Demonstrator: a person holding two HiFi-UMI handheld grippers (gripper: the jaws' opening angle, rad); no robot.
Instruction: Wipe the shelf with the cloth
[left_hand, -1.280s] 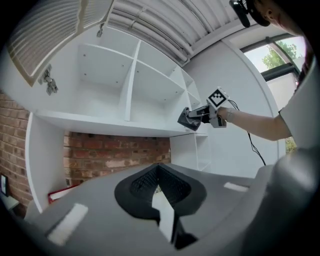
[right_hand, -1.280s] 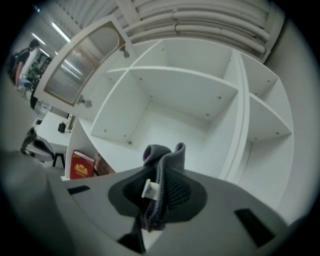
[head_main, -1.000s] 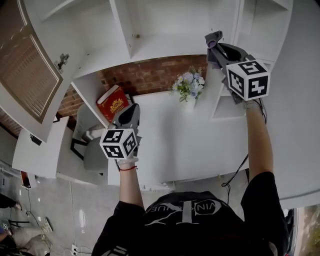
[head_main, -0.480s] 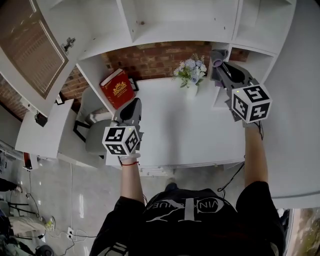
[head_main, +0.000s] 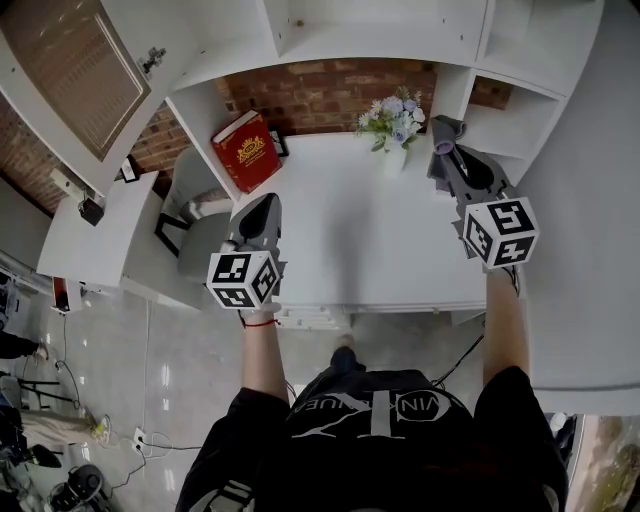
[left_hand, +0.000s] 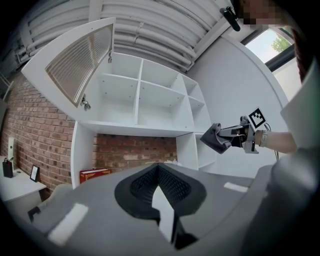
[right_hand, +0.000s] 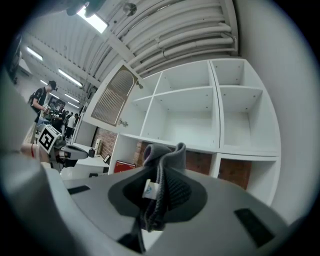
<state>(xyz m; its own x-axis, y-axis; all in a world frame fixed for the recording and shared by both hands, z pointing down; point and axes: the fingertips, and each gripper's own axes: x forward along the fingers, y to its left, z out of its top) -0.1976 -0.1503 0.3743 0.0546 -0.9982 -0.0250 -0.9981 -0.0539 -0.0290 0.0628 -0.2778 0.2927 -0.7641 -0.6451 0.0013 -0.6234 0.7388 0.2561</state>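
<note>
Cloth (right_hand: 165, 157): grey, folded and bunched, small white tag; top end pokes past the jaw tips; held in the air before the shelf (right_hand: 210, 146).
Right gripper (right_hand: 158, 192): jaws clamped tight on the cloth.
Left gripper (left_hand: 159, 184): jaws closed together, nothing between; over the white desk (head_main: 340, 250).
Shelf: white, open compartments.
</note>
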